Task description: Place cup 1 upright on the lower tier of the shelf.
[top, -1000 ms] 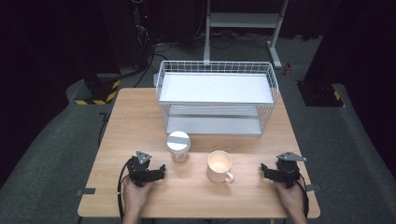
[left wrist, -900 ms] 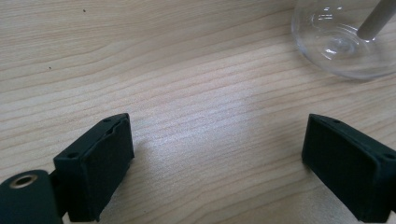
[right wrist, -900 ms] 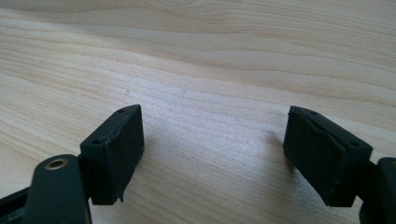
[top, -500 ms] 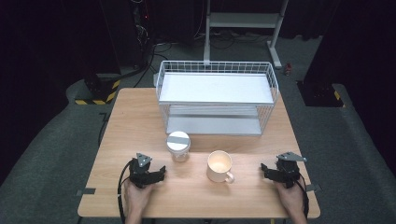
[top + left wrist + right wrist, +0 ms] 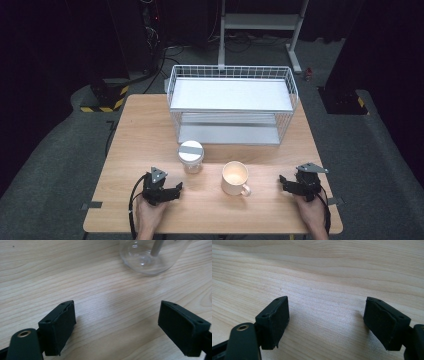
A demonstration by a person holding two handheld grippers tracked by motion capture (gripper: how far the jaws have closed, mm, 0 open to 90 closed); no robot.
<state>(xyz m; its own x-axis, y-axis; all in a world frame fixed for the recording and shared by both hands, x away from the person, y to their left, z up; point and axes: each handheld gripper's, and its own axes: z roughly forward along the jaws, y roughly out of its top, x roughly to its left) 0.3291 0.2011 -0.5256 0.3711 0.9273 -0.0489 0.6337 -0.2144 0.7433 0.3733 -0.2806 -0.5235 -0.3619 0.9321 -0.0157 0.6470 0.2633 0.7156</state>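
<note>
- Jar (image 5: pixel 191 156): clear glass, round, grey lid on top; stands upright on the surface (image 5: pixel 150 130) just ahead of the left tool (image 5: pixel 170 191), slightly to its right. In the left gripper view its rounded glass base (image 5: pixel 150 257) sits beyond the jaws, apart from them.
- Left tool: jaws have just been closing somewhat but stand well apart, nothing between them, bare wood below.
- Right tool (image 5: pixel 286 184): jaws stand wide, holding nothing; resting low on the surface.
- Mug (image 5: pixel 235 178): cream, glazed, handle turned toward the near edge; between the two tools, nearer the right one, just right of the jar.
- Wire rack (image 5: pixel 232 107): white mesh, two flat shelves, far beyond both tools.
- Risk, judged: glass is smooth and curved, so a grip placed off-centre could slip or tip the jar.
- Risk, judged: the jar and mug stand close together; a wide approach could knock the mug.
- Surface: pale wood grain, matt, flat.
</note>
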